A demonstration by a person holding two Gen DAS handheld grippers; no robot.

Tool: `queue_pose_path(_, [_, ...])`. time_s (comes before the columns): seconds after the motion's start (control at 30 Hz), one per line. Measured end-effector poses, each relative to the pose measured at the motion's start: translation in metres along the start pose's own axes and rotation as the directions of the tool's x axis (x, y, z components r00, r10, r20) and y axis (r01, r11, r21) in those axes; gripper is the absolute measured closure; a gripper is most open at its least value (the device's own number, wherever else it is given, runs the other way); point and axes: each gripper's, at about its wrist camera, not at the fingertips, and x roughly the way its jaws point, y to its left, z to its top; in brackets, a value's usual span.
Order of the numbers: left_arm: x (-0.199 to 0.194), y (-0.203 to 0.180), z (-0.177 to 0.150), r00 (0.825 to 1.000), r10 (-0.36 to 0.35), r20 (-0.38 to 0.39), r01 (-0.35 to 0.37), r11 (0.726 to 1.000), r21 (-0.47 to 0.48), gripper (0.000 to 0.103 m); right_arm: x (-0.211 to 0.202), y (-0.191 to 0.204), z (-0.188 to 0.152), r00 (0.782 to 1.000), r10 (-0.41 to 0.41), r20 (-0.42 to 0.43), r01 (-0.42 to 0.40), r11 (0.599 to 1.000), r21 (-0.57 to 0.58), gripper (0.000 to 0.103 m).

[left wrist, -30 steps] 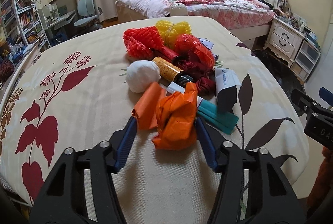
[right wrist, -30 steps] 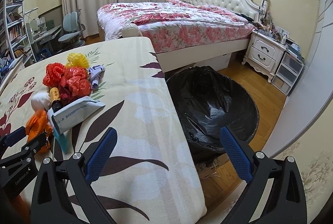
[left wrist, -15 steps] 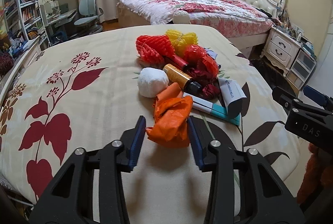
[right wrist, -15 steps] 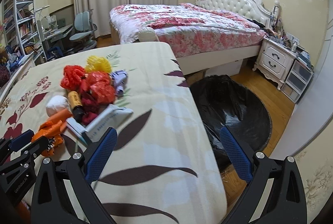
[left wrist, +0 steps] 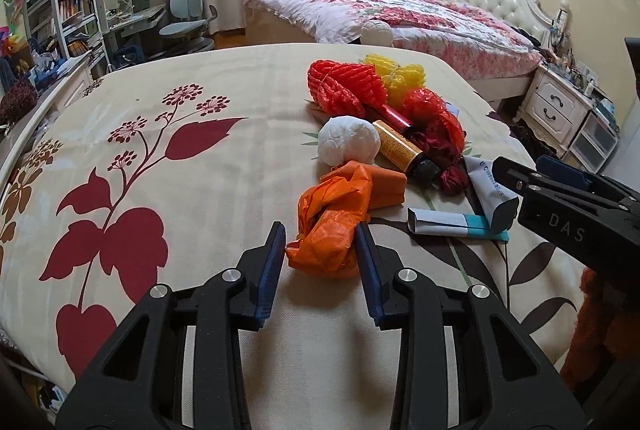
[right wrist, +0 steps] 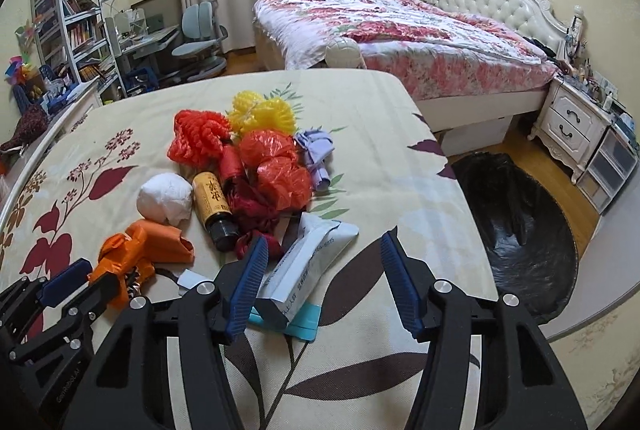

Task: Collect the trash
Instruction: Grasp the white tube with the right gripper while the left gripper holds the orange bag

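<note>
We find the left gripper (left wrist: 319, 232) with its jaws narrow, both blue pads pressed on a crumpled orange plastic bag (left wrist: 332, 226); these jaws have just been closing. The bag lies on the cloth-covered desk (left wrist: 200, 190) at the near end of the trash pile. Its long axis runs away from the jaws and leans slightly right, towards a white paper ball (left wrist: 348, 146).

The right gripper (right wrist: 323, 242) has also just been closing and stands about half open. A white-and-grey flat pouch (right wrist: 308, 262) lies between its jaws, close against the left pad and apart from the right one. The pouch points away and to the right, its dark end nearest the camera. It rests on a teal-and-white packet (left wrist: 452, 224).

Room for moving: bare cloth is broad to the left of the pile and in front of both grippers. The desk's right edge (right wrist: 460, 230) runs close beside the right jaw. Just beyond it, on the wooden floor, stands a bin lined with a black bag (right wrist: 520, 222).

The right view alone shows the bin's open mouth. The left view alone shows both pads meeting the orange bag.
</note>
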Motion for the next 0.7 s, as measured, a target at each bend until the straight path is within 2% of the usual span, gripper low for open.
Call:
queue_pose_path(0.13, [0.002,0.000,-0.001,1.000,-0.004,-0.002,0.004,1.000,-0.002,0.063,0.006,-0.003,-0.007,0.999,0.006,-0.031,-0.006,1.000,0.004,0.052])
queue_pose_path(0.17, [0.003,-0.001,-0.001,1.000,-0.002,-0.004,0.002,1.000,-0.003,0.054,0.008,-0.004,-0.008,0.999,0.009,-0.039,-0.009,1.000,0.006,0.055])
queue_pose_path(0.3, [0.005,0.000,-0.004,1.000,-0.003,-0.008,0.003,1.000,-0.007,0.044,0.012,-0.008,-0.014,0.997,0.041,-0.066,-0.040,0.999,0.019,0.074])
queue_pose_path(0.33, [0.006,-0.001,-0.005,1.000,0.001,-0.011,-0.001,1.000,-0.005,0.044,0.014,-0.009,-0.015,0.996,0.049,-0.073,-0.047,0.999,0.023,0.079])
queue_pose_path(0.47, [0.015,0.001,-0.005,0.999,-0.003,-0.042,0.002,1.000,-0.013,0.044,0.014,-0.011,-0.019,0.997,0.049,-0.065,-0.048,0.999,0.023,0.081])
queue_pose_path(0.57, [0.022,0.002,-0.006,0.998,-0.008,-0.069,0.007,1.000,-0.016,0.057,0.013,-0.012,-0.019,0.997,0.049,-0.059,-0.048,0.999,0.023,0.083])
queue_pose_path(0.7, [0.021,0.000,-0.007,0.998,-0.004,-0.058,0.004,1.000,0.000,0.059,0.014,-0.015,-0.020,0.997,0.050,-0.054,-0.048,0.998,0.028,0.085])
